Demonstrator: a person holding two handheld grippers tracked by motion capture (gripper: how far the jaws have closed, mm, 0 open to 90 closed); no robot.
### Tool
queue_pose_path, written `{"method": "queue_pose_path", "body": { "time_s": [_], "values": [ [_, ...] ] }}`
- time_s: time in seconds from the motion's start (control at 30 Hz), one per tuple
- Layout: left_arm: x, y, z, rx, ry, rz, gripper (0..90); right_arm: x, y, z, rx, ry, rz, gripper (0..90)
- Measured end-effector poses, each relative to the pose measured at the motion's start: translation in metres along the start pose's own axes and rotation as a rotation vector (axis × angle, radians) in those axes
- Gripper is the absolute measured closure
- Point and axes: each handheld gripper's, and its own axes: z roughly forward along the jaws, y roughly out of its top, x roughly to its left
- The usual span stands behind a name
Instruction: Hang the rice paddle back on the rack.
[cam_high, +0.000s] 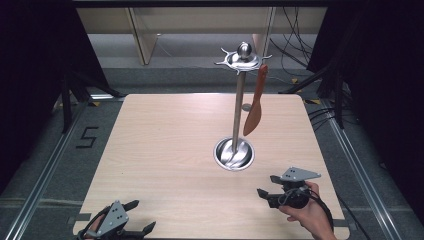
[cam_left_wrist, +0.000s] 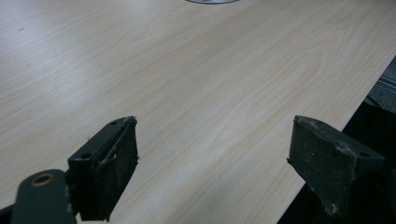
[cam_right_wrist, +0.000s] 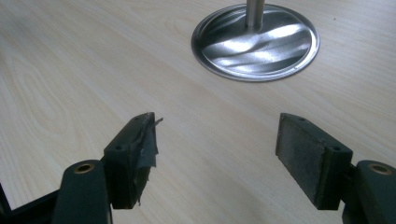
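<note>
The orange spatula (cam_high: 255, 102) hung blade-down from a hook on the steel rack (cam_high: 239, 95), its long axis near vertical, just right of the pole. The rack's round base (cam_right_wrist: 255, 42) stood mid-bench (cam_high: 165, 150). It lay ahead of the right hand-held gripper (cam_high: 266, 186), the nearer one, whose jaws gaped wide and empty. The left hand-held gripper (cam_high: 136, 216), also wide open and empty, sat well apart at the near-left edge.

Orange-brown spatula (cam_high: 255, 102), shiny silver stand (cam_high: 238, 110), pale wood-grain table (cam_high: 165, 145), black grippers
</note>
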Motion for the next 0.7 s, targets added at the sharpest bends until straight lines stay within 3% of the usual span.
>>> {"method": "queue_pose_path", "body": {
  "time_s": [0.1,0.2,0.3,0.33,0.43,0.5,0.53,0.57,0.6,0.63,0.67,0.7],
  "values": [
    [0.0,0.0,0.0,0.005,0.0,0.001,15.0,-0.001,-0.004,0.001,-0.004,-0.007,-0.039,29.7],
    [-0.001,0.0,0.0,0.002,0.0,-0.003,15.0,0.0,-0.006,0.002,0.002,0.002,-0.031,29.5],
    [0.001,0.0,-0.001,0.024,0.005,0.022,15.0,-0.001,-0.01,0.002,-0.001,0.003,-0.037,29.2],
    [0.001,0.0,-0.001,0.024,0.005,0.023,15.0,0.002,-0.011,0.001,0.008,0.011,-0.013,29.2],
    [0.001,0.0,-0.001,0.026,0.005,0.023,15.0,0.001,-0.016,-0.001,0.006,-0.014,-0.042,28.6],
    [0.0,0.0,0.0,0.011,0.002,0.006,15.0,0.004,-0.017,-0.002,0.02,-0.003,-0.018,28.4],
    [0.001,0.0,-0.001,0.022,0.004,0.019,15.0,0.002,-0.018,-0.002,0.013,-0.013,-0.038,28.2],
    [-0.001,0.0,0.001,0.0,-0.002,-0.006,15.0,0.003,-0.019,-0.003,0.011,-0.015,-0.037,28.1],
    [-0.001,0.0,0.001,0.0,-0.002,-0.006,15.0,0.003,-0.021,-0.002,0.008,-0.013,-0.034,28.0],
    [0.001,0.0,-0.001,0.027,0.005,0.025,15.1,0.003,-0.022,-0.003,0.008,-0.013,-0.035,27.9],
    [0.0,0.0,0.0,0.003,0.001,0.004,15.0,0.005,-0.025,-0.003,0.013,-0.018,-0.034,27.8],
    [0.001,0.0,-0.001,0.024,0.006,0.023,15.0,0.006,-0.027,-0.003,0.017,-0.023,-0.031,27.6]
  ]
}}
